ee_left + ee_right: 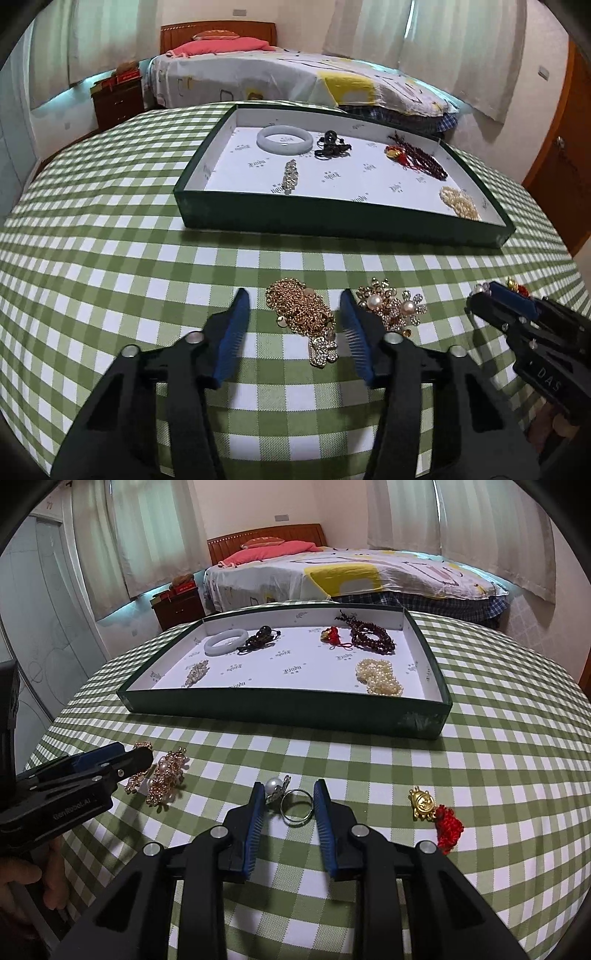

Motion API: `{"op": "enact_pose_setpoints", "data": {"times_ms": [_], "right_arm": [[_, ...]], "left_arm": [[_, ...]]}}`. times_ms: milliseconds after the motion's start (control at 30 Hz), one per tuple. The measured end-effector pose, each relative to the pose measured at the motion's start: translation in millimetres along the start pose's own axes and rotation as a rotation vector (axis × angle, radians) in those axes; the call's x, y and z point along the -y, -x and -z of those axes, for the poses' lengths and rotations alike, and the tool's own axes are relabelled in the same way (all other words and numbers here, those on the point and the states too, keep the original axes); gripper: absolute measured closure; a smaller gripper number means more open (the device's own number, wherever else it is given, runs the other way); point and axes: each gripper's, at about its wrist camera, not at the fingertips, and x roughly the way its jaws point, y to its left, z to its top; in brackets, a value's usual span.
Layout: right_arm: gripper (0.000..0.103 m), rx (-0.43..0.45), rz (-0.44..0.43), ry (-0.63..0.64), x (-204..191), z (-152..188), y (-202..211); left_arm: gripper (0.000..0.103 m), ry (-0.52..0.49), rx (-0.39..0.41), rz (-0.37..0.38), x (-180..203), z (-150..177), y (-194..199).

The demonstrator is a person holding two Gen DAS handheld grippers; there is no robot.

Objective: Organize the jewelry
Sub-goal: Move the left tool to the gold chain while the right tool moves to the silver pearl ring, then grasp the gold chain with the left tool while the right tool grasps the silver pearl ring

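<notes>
A green tray (332,219) (280,709) with a white lining holds a jade bangle (284,137), black beads (332,147), dark red beads (421,158), a rhinestone piece (290,177) and pearls (460,203). My left gripper (293,299) is open around a gold chain heap (303,314) on the checked cloth; a pearl brooch (393,306) lies just right of it. My right gripper (290,790) is open around a silver pearl ring (291,801). A gold charm with red tassel (436,810) lies to its right.
The round table has a green checked cloth (110,258). A bed (295,74) stands behind the table, a brown nightstand (116,99) at the back left, and a wooden door (565,166) at the right.
</notes>
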Motion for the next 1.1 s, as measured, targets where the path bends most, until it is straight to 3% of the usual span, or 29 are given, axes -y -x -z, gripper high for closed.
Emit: {"op": "enact_pose_setpoints", "data": {"times_ms": [133,233,1100], "right_arm": [[0.075,-0.001,-0.004,-0.008,1.0,-0.1,-0.6],[0.075,0.001,-0.004,-0.010,1.1,0.1,-0.5],[0.075,0.055,-0.006,-0.017,1.3,-4.8,9.6]], "left_arm": [[0.080,-0.013,0.001,0.020,-0.9,2.2,1.8],[0.087,-0.053,0.007,0.012,3.4,5.8,3.7],[0.091,-0.027,0.109,0.028,-6.9,1.1,36.3]]}}
